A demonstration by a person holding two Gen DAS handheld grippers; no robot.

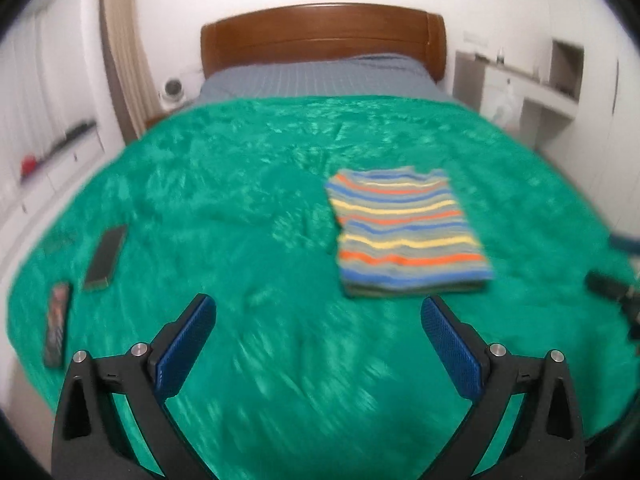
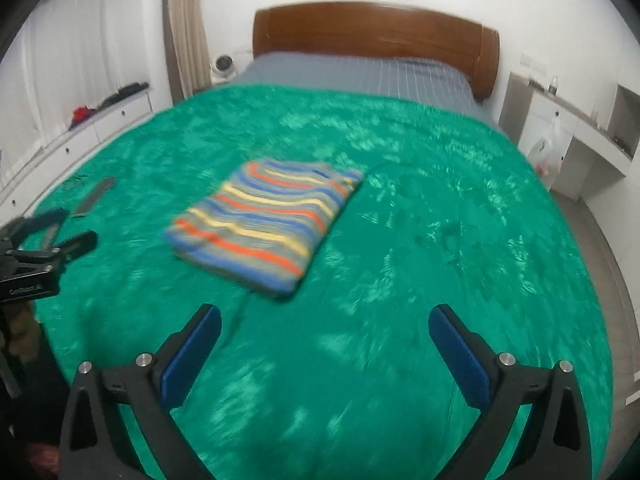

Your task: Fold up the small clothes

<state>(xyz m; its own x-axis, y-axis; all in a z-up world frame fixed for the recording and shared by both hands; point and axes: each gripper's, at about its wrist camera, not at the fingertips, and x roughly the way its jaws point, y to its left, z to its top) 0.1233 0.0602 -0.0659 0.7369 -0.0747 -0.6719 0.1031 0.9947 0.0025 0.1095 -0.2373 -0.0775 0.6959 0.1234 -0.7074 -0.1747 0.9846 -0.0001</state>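
Observation:
A small striped garment (image 1: pixel 404 232), in blue, orange, yellow and grey, lies folded into a neat rectangle on the green fleece blanket (image 1: pixel 248 184). In the right wrist view the garment (image 2: pixel 268 224) sits left of centre. My left gripper (image 1: pixel 318 312) is open and empty, held above the blanket just short of the garment's near edge. My right gripper (image 2: pixel 324 320) is open and empty, near the garment's near right corner, not touching it. The left gripper also shows at the left edge of the right wrist view (image 2: pixel 60 236).
A dark phone (image 1: pixel 106 258) and a remote control (image 1: pixel 56 328) lie on the blanket at the left. The wooden headboard (image 1: pixel 320 36) stands at the far end. White drawers (image 2: pixel 100 120) run along the left wall, and a desk (image 2: pixel 576 128) stands at the right.

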